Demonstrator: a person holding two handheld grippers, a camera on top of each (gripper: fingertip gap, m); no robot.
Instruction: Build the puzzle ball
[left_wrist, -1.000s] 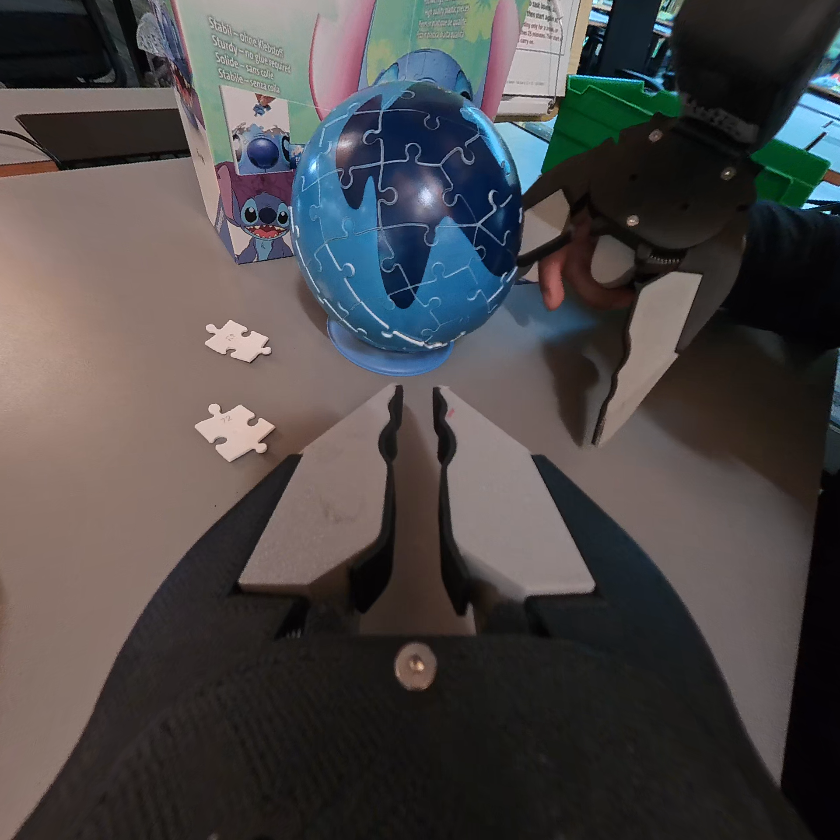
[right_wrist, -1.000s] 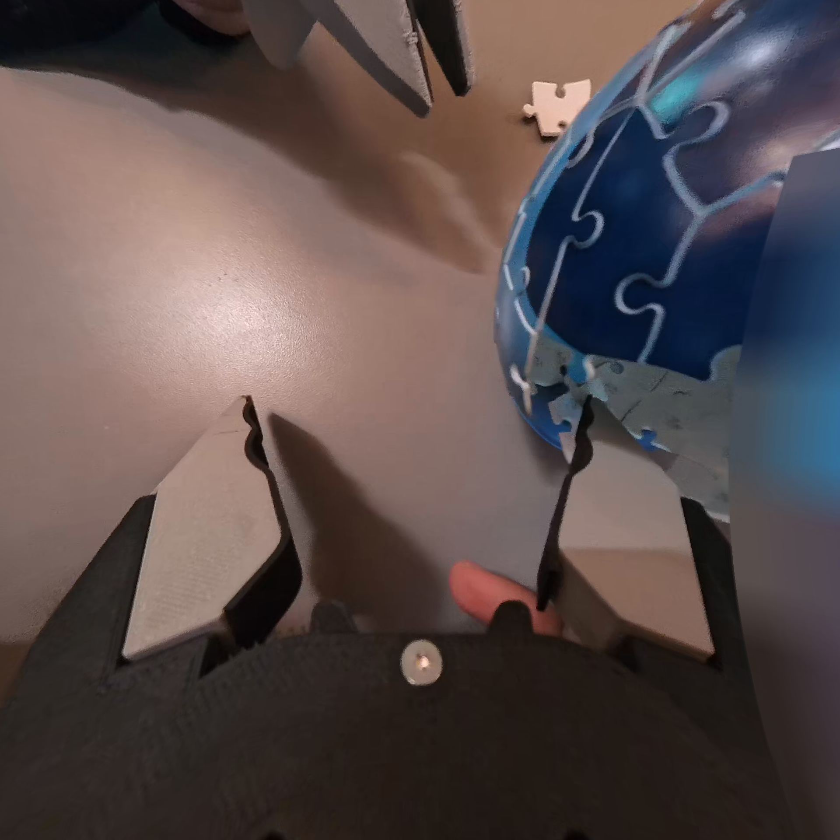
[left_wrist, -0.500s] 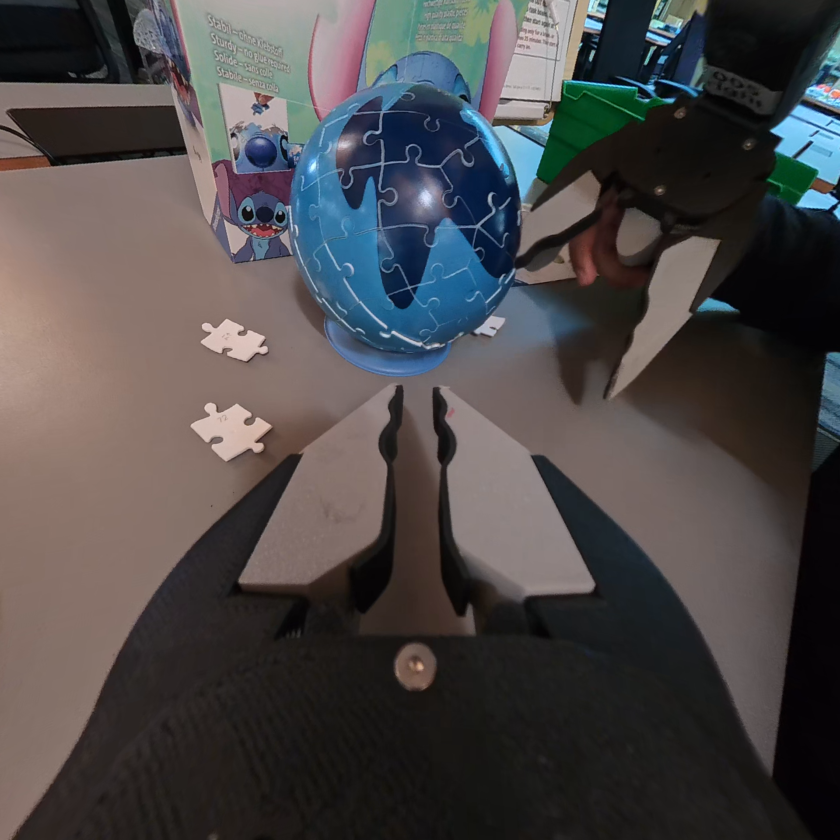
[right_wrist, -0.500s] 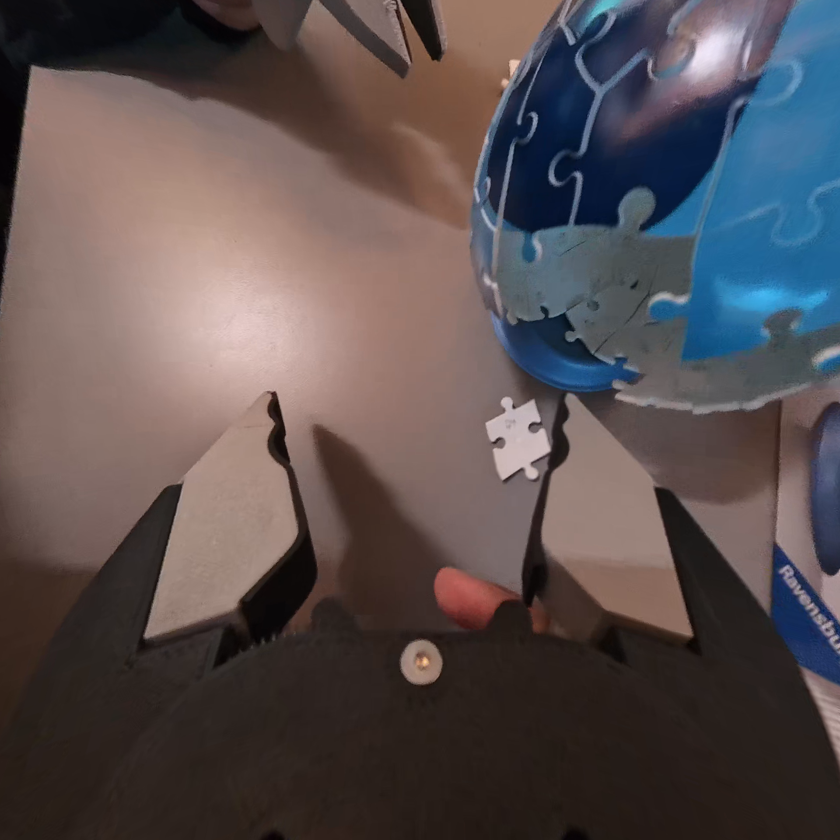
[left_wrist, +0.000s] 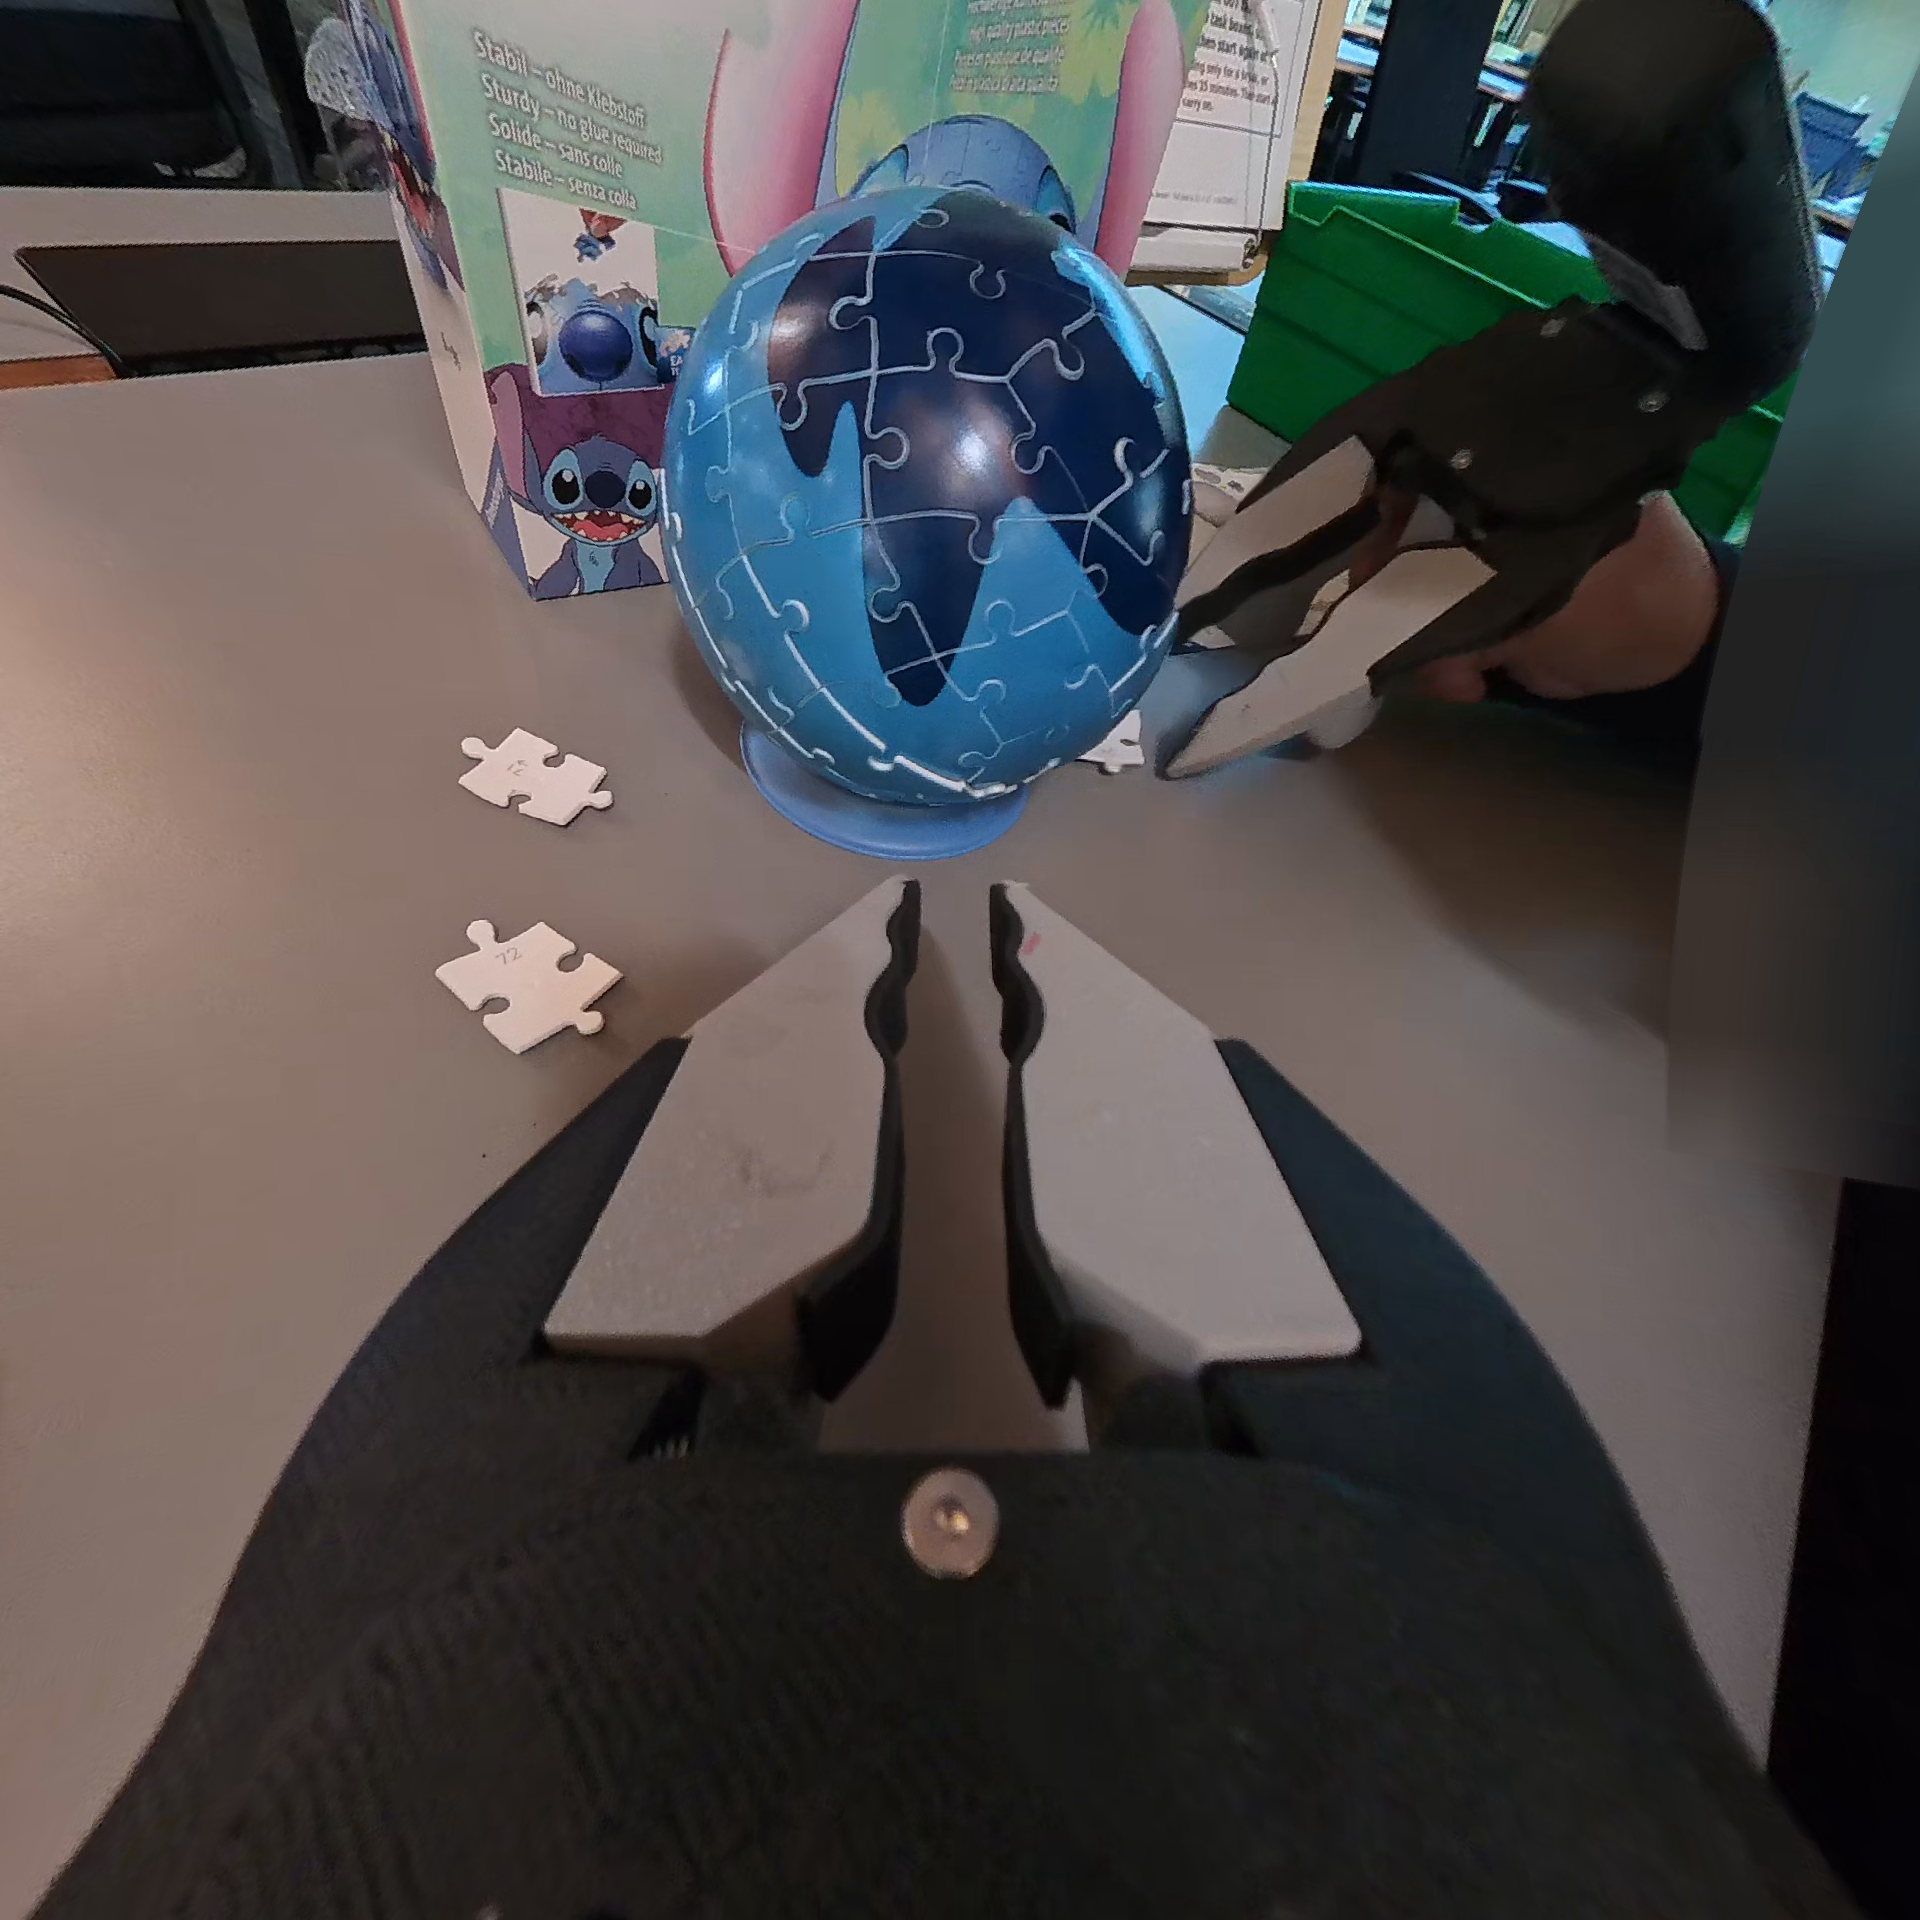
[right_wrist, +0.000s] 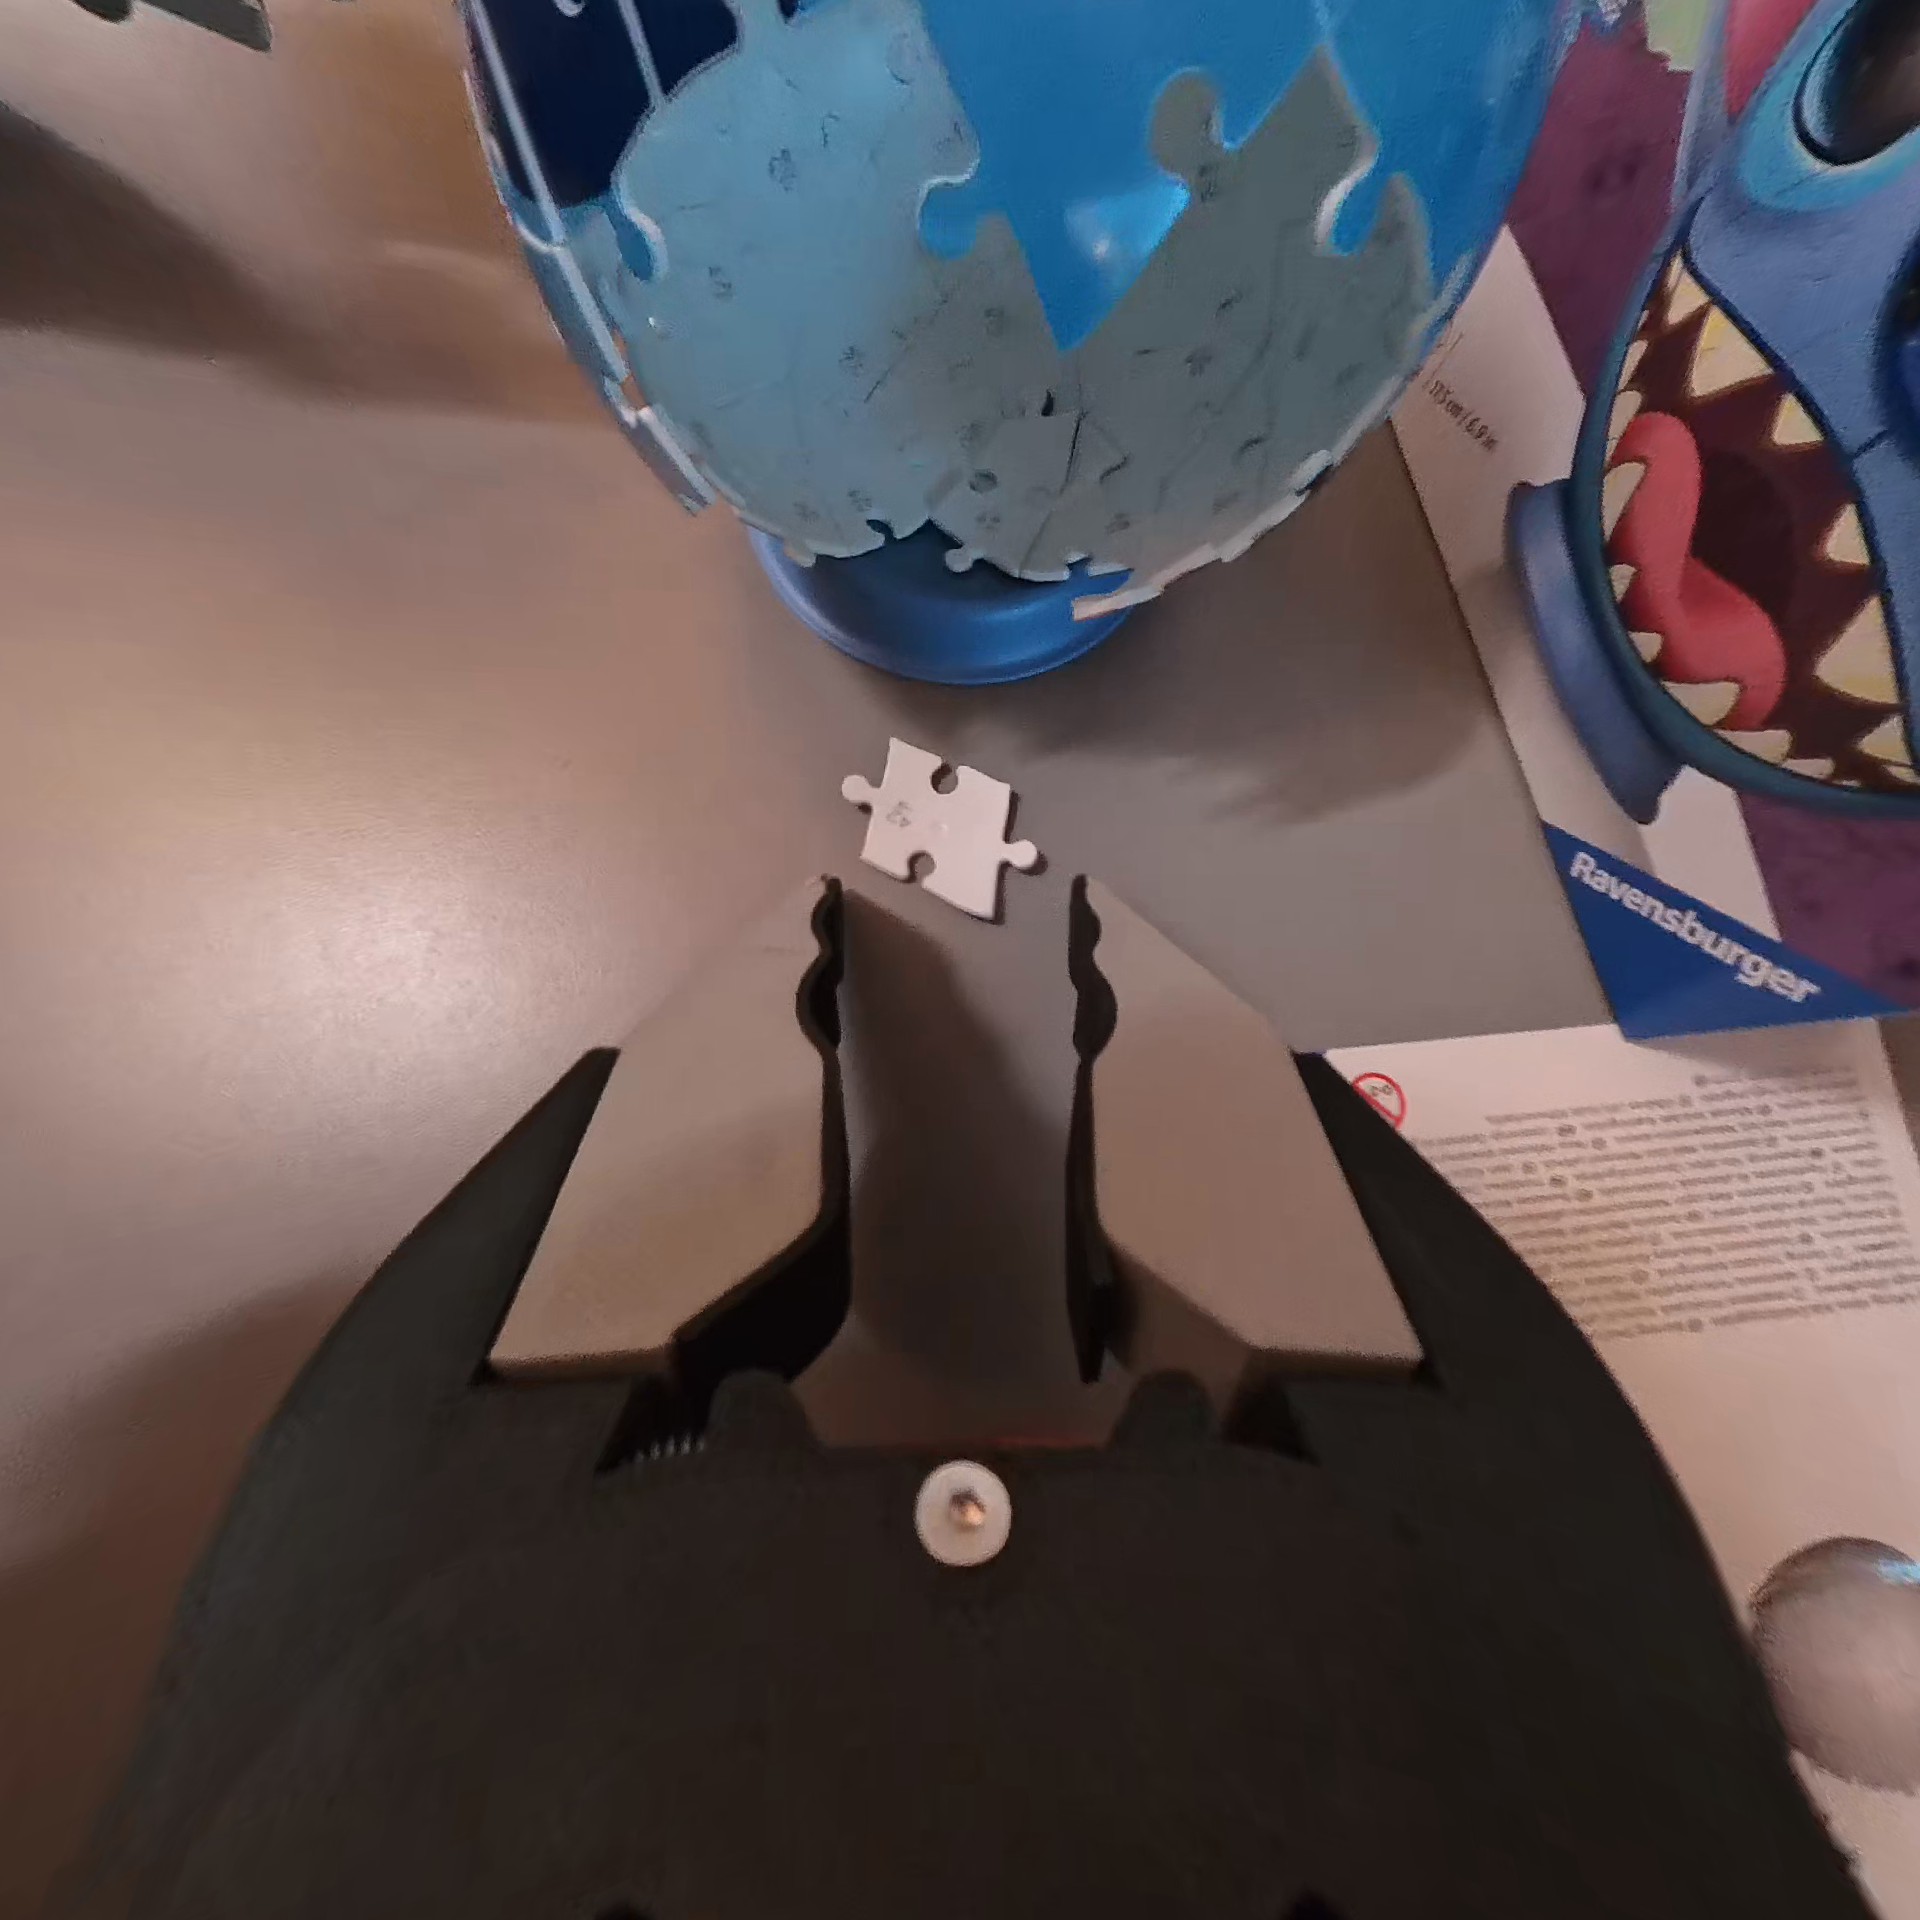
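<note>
The blue puzzle ball (left_wrist: 925, 499) stands on a blue ring stand (left_wrist: 883, 821) on the grey table. In the right wrist view the ball (right_wrist: 935, 312) shows a gap with the pale backs of inner pieces. A white loose piece (right_wrist: 940, 826) lies face down by the stand, just ahead of my right gripper (right_wrist: 954, 888), which is open and empty. That gripper (left_wrist: 1179, 696) is low at the ball's right. My left gripper (left_wrist: 954, 899) is empty, nearly closed with a slim gap, in front of the stand. Two more white pieces (left_wrist: 535, 774) (left_wrist: 530, 982) lie to its left.
The puzzle's picture box (left_wrist: 582, 260) stands behind the ball and also shows in the right wrist view (right_wrist: 1714, 520). A printed leaflet (right_wrist: 1662, 1195) lies beside it. A green crate (left_wrist: 1403, 312) sits at the back right. A person's hand (left_wrist: 1579, 634) holds the right gripper. The gap from one gripper's tips to the other's is roughly 15 centimeters.
My right gripper has come down to the table beside the ball, in line with the loose piece, and its jaws have narrowed. My left gripper has stayed still.
</note>
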